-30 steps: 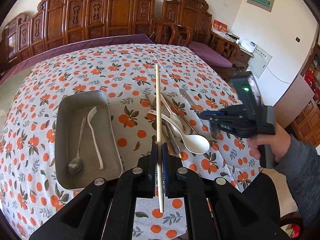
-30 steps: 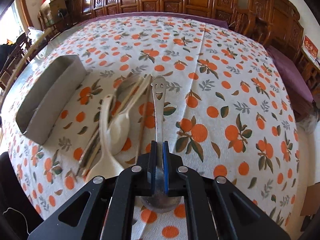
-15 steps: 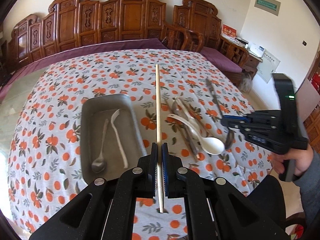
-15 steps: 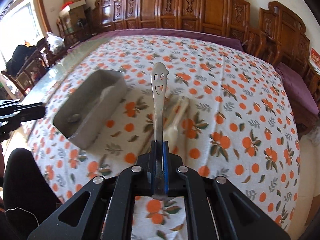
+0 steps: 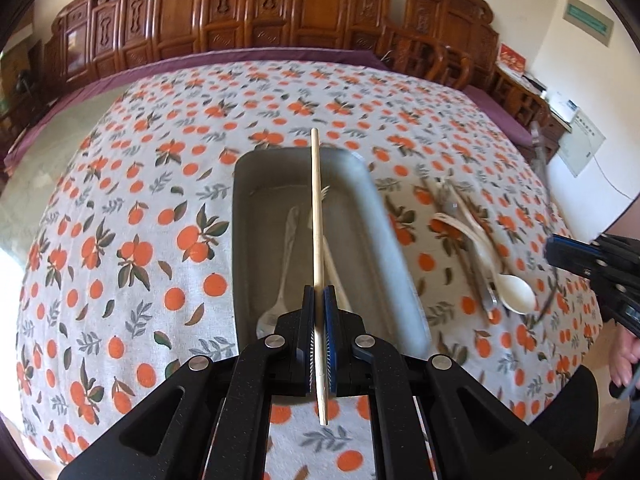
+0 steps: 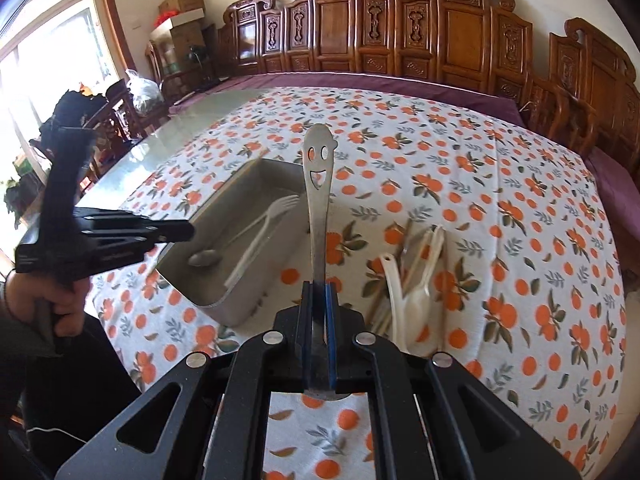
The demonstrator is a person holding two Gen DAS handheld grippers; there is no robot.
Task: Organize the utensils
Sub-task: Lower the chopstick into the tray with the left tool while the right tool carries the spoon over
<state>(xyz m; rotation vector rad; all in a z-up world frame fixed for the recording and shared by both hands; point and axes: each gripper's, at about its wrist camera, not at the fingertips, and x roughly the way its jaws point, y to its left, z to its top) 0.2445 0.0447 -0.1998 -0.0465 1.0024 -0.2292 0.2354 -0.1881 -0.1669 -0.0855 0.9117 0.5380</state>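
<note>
Left claw: clamped on a single wooden chopstick; stick running straight ahead along the fingers, raised above the metal tray; far tip reaching past the tray's far wall, near end jutting back behind the pads.

Right claw: clamped on a steel spoon with a smiley-face cutout handle; handle pointing up and forward, bowl tucked behind the pads near the camera; held in the air above the cloth, just right of the tray.

Tray: rectangular, grey metal; lying lengthwise on the tablecloth toward the near edge of the table; inside it a metal spoon on the left, bowl toward the near end, and a white plastic fork beside it, tines toward the far end.

Loose pile: on the cloth to the right of the tray, apart from it; a white ladle-style spoon, more pale spoons and chopsticks overlapping; exact count impossible to tell, edges blurred.

Cross views: right claw seen at the right edge in the left camera, beyond the pile; left claw seen at the left in the right camera, at the tray's near end.

Surroundings: orange-print cloth over the table; carved wooden chairs along the far edge.
</note>
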